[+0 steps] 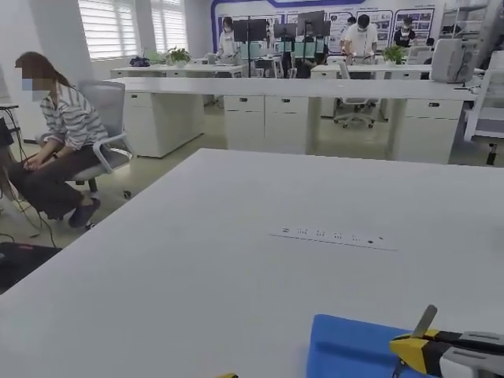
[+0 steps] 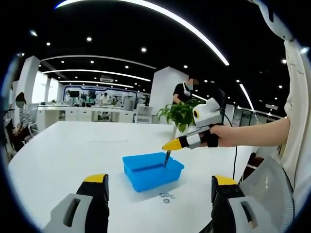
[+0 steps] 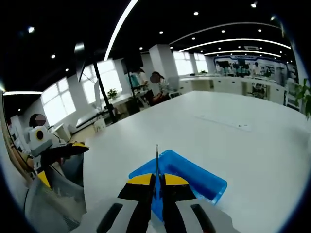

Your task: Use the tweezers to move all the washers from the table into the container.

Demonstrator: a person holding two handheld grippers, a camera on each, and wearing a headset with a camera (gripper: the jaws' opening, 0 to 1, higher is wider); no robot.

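A blue container [image 2: 150,171] sits on the white table [image 2: 73,155], with a few small washers [image 2: 166,196] lying on the table just in front of it. My left gripper [image 2: 159,180] stands wide open and empty, short of the washers. My right gripper [image 3: 158,180] is shut on thin metal tweezers [image 3: 157,158], whose tips point down over the blue container [image 3: 199,178]. From the left gripper view, the right gripper [image 2: 174,144] holds the tweezers [image 2: 166,158] over the container's rim. The head view catches the right gripper [image 1: 409,346] beside the container [image 1: 346,346]. Too small to tell whether the tweezers hold a washer.
A flush power-socket strip [image 1: 335,235] lies in the table's middle. A potted plant [image 2: 181,114] stands beyond the far edge. A person sits on an office chair [image 1: 102,134] to the left, and other people work at desks [image 1: 299,87] behind.
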